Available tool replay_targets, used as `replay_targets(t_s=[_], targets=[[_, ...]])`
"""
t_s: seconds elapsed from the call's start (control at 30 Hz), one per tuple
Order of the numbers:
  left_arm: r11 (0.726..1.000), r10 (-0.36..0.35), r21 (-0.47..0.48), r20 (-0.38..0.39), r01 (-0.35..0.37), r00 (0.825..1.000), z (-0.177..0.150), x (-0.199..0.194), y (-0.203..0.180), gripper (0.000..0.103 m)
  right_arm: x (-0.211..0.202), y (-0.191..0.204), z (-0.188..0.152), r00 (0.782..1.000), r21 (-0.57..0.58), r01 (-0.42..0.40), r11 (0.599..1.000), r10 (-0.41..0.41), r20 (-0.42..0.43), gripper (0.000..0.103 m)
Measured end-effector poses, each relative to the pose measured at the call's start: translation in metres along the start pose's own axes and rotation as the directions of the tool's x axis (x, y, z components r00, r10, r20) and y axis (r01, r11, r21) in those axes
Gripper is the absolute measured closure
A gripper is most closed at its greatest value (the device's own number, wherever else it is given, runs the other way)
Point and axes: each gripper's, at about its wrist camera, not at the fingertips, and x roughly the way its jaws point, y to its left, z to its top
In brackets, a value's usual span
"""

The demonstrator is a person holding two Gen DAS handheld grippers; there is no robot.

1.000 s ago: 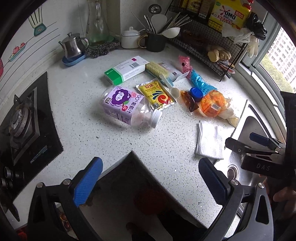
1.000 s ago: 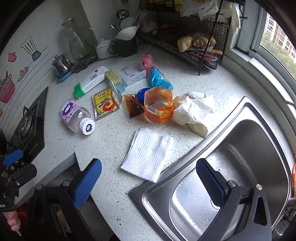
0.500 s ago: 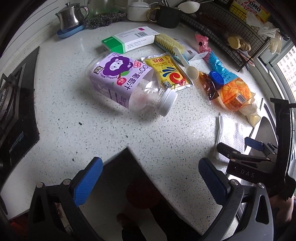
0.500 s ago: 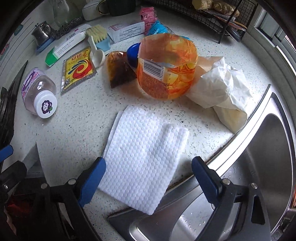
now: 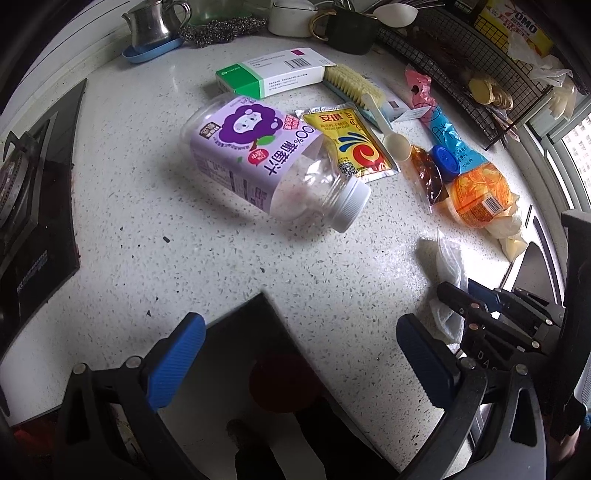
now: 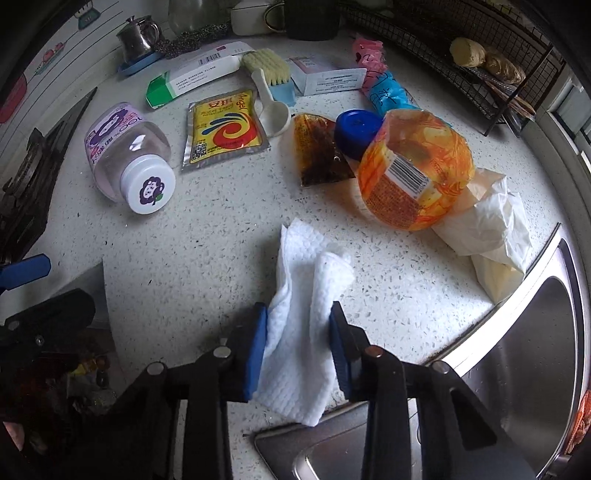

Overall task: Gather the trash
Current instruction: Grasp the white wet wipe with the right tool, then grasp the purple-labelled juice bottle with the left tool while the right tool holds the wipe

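A white paper towel (image 6: pixel 306 266) lies bunched up near the sink's edge. My right gripper (image 6: pixel 297 314) is closing on it, and both blue pads press its lower part. In the left wrist view the same towel (image 5: pixel 448 258) stands crumpled in front of that gripper (image 5: pixel 480 306). My left gripper (image 5: pixel 299 325) hangs open over the counter's front edge with nothing between its fingers. Beyond it lies a clear bottle with a purple label (image 5: pixel 266 162). A yellow sachet (image 5: pixel 351 144), a brown sauce packet (image 6: pixel 317 151), a blue cap (image 6: pixel 356 129), an orange wrapper (image 6: pixel 413 170) and a crumpled white bag (image 6: pixel 487 229) lie around.
A steel sink (image 6: pixel 517 350) is at the right and a black gas stove (image 5: pixel 26 192) at the left. Further back are a green-and-white box (image 5: pixel 273 72), a brush (image 5: pixel 354 85), a white scoop (image 5: pixel 395 146), a kettle (image 5: pixel 155 22) and a wire rack (image 5: pixel 461 48).
My right gripper came down over the flat towel and closed on it, bunching it up. My left gripper sank closer to the counter, so the bottle looks larger.
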Motion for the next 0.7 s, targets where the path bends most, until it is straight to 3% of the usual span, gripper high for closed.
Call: replay_targets(t_s=[0.07,0.17,0.33,0.5,0.57,0.7], targets=[[0.999,-0.013,-0.031,-0.004,0.013,1.000,0.003,0.000,0.002,0.000,-0.003,-0.001,-0.001,1.000,-0.003,-0.021,1.000,0.021,0.005,0.090],[0.994,-0.028,-0.104,0.007,0.029,1.000,0.013,-0.003,0.008,0.000,0.008,-0.010,0.010,0.997,0.027,-0.082,0.996,0.082,0.000,0.091],[0.968,-0.027,-0.251,0.020,0.031,0.999,0.043,-0.003,0.014,0.000,-0.010,-0.027,0.015,0.996,0.021,-0.088,0.996,0.087,0.027,0.091],[0.909,0.022,-0.416,0.038,-0.004,0.999,0.075,0.009,0.024,0.000,-0.016,-0.048,0.022,0.993,0.018,-0.106,0.994,0.105,0.046,0.091],[0.884,0.061,-0.464,0.017,-0.046,0.998,0.085,0.018,0.029,0.000,-0.016,-0.051,0.023,0.993,0.015,-0.112,0.994,0.112,0.041,0.091],[0.834,0.078,-0.548,0.004,-0.063,0.997,0.100,0.031,0.037,0.000,-0.010,-0.049,0.029,0.990,0.017,-0.138,0.990,0.138,0.024,0.091]])
